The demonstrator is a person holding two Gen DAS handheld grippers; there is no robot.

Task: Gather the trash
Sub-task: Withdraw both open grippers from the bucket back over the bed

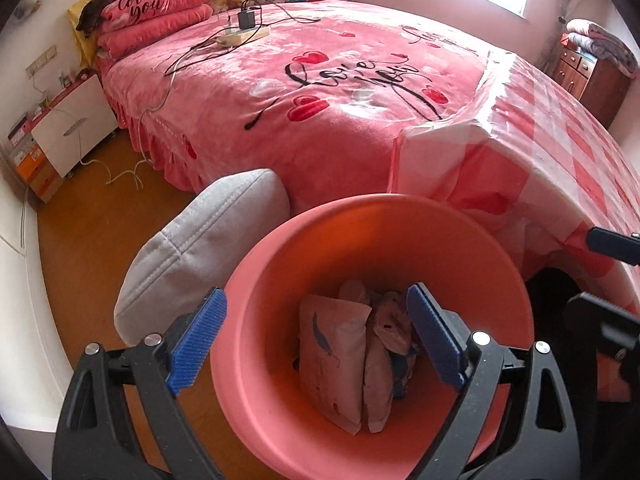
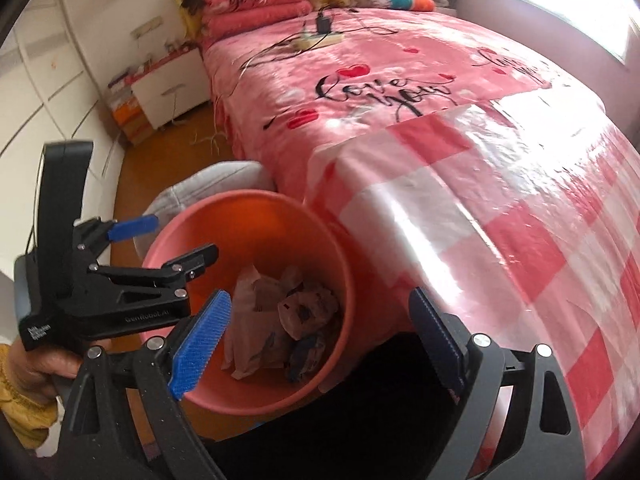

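Note:
A salmon-pink trash bin [image 1: 280,280] stands on the floor beside the bed; it also shows in the right wrist view [image 2: 256,224]. Inside lie several crumpled white wrappers [image 1: 340,352], also seen from the right [image 2: 280,320]. My left gripper [image 1: 316,336] is open and empty, hovering over the bin's mouth; it also shows in the right wrist view [image 2: 168,240] at the bin's left rim. My right gripper [image 2: 320,340] is open and empty, above the bin's right side and the checked cloth's edge.
A bed with a pink "Love You" blanket [image 1: 320,88] fills the background. A pink-and-white checked plastic cloth [image 2: 500,220] covers its near end. A grey cushion [image 1: 192,248] stands left of the bin. A power strip with cables [image 1: 240,36] lies on the bed. A white nightstand [image 1: 68,128] stands at left.

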